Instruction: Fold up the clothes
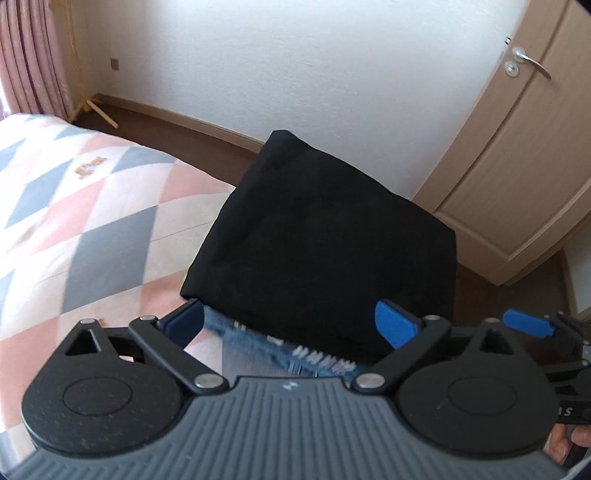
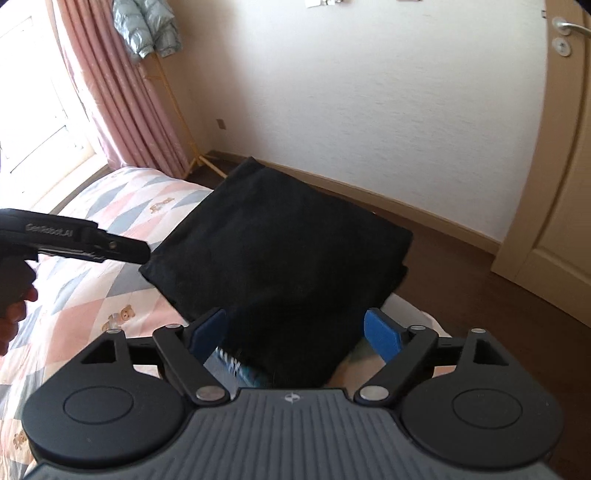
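A folded black garment (image 1: 325, 229) lies on a folded pair of blue jeans (image 1: 288, 347) at the corner of the bed. My left gripper (image 1: 290, 325) is open, its blue fingers straddling the stack's near edge. At the right edge of the left wrist view one blue finger (image 1: 528, 326) of the right gripper shows. In the right wrist view the black garment (image 2: 277, 258) covers the jeans (image 2: 236, 363), and my right gripper (image 2: 295, 334) stands open around the near edge. The left gripper (image 2: 140, 254) reaches in from the left, held by a hand (image 2: 14, 310).
The bed's pink, grey and white patchwork quilt (image 1: 74, 206) (image 2: 92, 295) spreads to the left. Brown floor (image 2: 461, 288) lies beyond the bed corner. A beige door (image 1: 517, 166) stands right, pink curtains (image 2: 122, 92) left, with a yellow stand (image 2: 192, 147) and a hanging jacket (image 2: 147, 26).
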Tool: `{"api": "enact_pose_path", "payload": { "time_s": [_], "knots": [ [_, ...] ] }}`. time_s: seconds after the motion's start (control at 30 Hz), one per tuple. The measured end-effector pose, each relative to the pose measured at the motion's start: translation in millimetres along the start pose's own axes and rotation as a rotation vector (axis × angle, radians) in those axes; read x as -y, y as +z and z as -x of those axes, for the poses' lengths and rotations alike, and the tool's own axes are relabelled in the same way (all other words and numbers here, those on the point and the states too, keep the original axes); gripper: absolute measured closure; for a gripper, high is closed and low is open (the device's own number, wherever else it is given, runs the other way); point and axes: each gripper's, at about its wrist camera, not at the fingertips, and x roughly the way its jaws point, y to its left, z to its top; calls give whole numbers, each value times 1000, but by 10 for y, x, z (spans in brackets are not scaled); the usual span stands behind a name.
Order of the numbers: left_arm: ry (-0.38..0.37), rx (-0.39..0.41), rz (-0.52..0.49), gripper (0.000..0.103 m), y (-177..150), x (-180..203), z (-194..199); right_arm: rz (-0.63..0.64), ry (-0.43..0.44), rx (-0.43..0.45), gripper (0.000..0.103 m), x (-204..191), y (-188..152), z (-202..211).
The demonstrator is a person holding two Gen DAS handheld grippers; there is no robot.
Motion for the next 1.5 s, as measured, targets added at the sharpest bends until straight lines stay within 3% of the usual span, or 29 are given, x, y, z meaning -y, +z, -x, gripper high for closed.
{"api": "enact_pose_path", "payload": {
  "time_s": [0.1, 0.3, 0.47, 0.7, 1.03, 1.2, 1.5],
  "knots": [
    [40, 31, -31, 1, -132, 138, 276, -13, -26, -28, 14, -87, -51, 155],
    [48, 82, -20, 1, -359, 241, 822, -24, -34, -17, 10, -322, -129, 413],
    [139, 115, -49, 1, -563, 396, 1254, 3, -55, -4, 6, -576, -195, 703],
    [98, 201, 17, 1, -838, 393, 1831, 32, -66, 40, 2, -859, -337, 1131],
    [244, 284, -31, 0, -1192, 456, 2419, 43, -69, 96, 2, -1135, -573, 1609],
    [341, 317, -105, 0, -1349, 507, 2681, 49, -71, 106, 2, -1239, -662, 1785],
    [280, 284, -89, 0, -1610, 567, 2807, 45, -93, 103, 2, -1355, -820, 2061]
  ]
}}
